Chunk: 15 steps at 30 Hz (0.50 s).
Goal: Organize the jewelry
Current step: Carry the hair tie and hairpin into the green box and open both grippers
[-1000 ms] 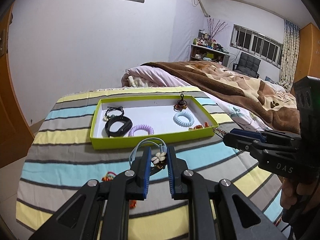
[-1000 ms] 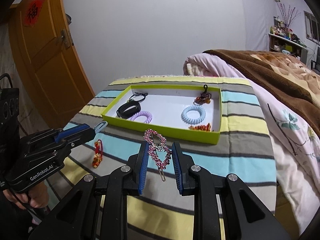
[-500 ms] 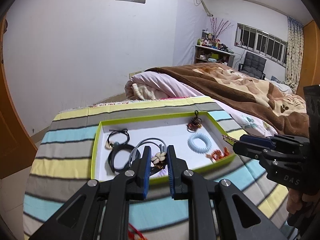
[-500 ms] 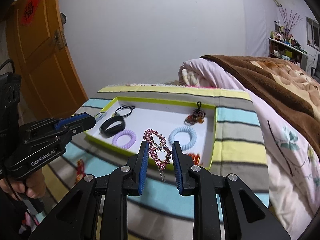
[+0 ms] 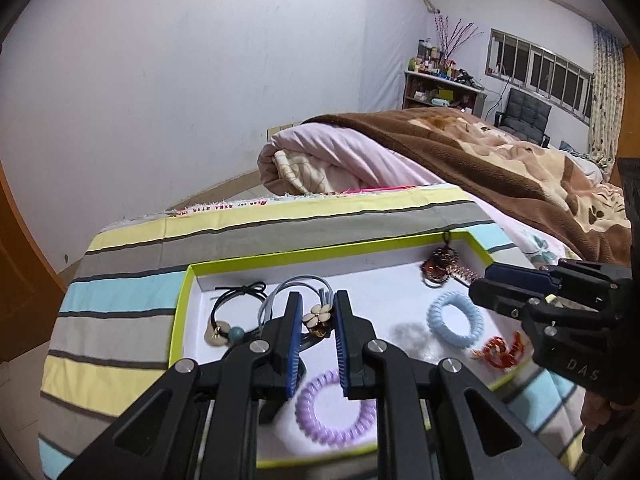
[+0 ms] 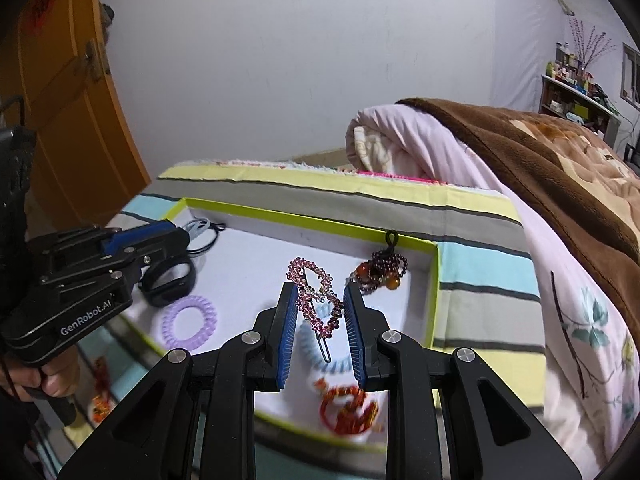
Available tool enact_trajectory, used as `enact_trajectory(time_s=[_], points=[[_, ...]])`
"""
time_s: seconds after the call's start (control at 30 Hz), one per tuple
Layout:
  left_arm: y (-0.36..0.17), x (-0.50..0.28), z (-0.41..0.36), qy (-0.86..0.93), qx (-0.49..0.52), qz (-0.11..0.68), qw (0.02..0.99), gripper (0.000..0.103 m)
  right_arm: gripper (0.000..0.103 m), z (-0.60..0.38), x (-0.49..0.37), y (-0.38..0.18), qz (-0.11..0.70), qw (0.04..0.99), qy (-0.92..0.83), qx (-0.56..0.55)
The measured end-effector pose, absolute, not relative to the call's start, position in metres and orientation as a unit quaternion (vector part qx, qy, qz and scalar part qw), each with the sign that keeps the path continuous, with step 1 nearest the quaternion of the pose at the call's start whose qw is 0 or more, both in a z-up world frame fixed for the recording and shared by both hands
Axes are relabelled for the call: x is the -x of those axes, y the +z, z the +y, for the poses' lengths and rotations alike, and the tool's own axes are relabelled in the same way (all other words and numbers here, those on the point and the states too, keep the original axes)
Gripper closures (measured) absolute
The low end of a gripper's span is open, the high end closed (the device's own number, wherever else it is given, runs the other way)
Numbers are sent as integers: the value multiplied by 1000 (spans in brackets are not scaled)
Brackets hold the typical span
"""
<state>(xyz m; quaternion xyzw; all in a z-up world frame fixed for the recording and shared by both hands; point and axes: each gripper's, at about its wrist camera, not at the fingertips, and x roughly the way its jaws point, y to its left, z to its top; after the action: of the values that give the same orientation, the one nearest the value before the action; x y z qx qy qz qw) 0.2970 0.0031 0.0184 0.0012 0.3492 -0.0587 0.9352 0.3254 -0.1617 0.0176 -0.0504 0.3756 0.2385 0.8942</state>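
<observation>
My left gripper (image 5: 316, 304) is shut on a grey-blue hair tie with a cream flower charm (image 5: 316, 315) and holds it above the white inside of the green-rimmed tray (image 5: 182, 304). My right gripper (image 6: 320, 292) is shut on a pink rhinestone hair clip (image 6: 316, 300) and holds it above the right half of the same tray (image 6: 436, 304). In the tray lie a purple coil tie (image 5: 336, 408), a light blue coil tie (image 5: 455, 319), a black band (image 6: 168, 282), a black cord tie with beads (image 5: 228, 320), a dark beaded piece (image 6: 380, 270) and a red-orange piece (image 6: 348, 404).
The tray sits on a striped cloth (image 5: 132, 288). A red-orange trinket (image 6: 98, 400) lies on the cloth left of the tray. A bed with a pink quilt (image 5: 340, 160) and a brown blanket (image 5: 500, 176) lies close behind and to the right. A wooden door (image 6: 68, 92) stands at the left.
Both grippers have moved forward from over the striped cloth to over the tray, each still holding its piece. The tray now fills the lower part of both views.
</observation>
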Motion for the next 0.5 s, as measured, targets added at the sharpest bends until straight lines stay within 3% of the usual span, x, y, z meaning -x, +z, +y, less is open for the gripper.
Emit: enact_trajectory(time_s=[0.5], points=[[-14, -328, 5, -59, 6, 393, 918, 86, 78, -157, -353, -13, 412, 882, 219, 60]])
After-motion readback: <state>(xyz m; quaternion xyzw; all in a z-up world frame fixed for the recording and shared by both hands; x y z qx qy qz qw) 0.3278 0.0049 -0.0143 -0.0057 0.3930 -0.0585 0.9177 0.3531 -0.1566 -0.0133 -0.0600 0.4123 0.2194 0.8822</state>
